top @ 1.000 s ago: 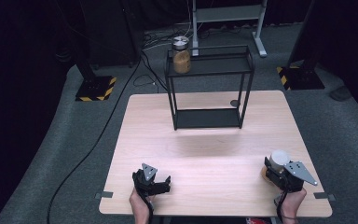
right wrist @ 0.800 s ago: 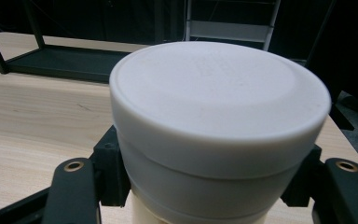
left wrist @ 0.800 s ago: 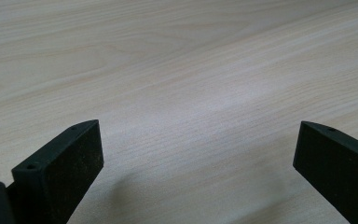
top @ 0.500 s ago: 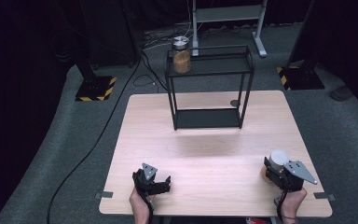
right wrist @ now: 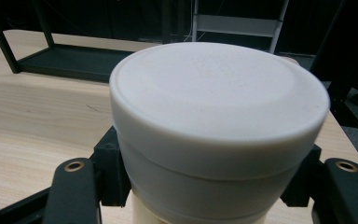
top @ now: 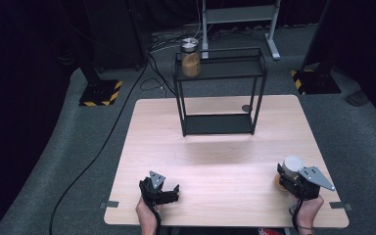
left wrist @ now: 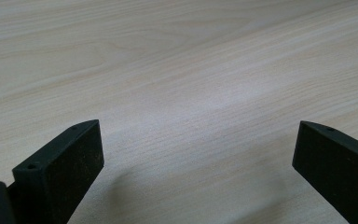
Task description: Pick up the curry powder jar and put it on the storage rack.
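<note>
Left gripper (top: 172,192) sits idle at the table's (top: 215,147) near-left edge, jaws wide apart over bare wood, nothing between them. Rack (top: 219,93) stands mid-table at the far side, another jar (top: 190,58) on the left of its top shelf, bottom shelf free. Right gripper (top: 285,177) at near-right is clamped on the white-lidded jar (right wrist: 214,116), upright just under the lid; rack lies ahead and left of it, open table between, so the right hand likely carries.

Each hand carries a black tool (top: 159,190) with blocky jaws. The right tool (top: 301,182) bears a grey triangular plate and brass screws.
</note>
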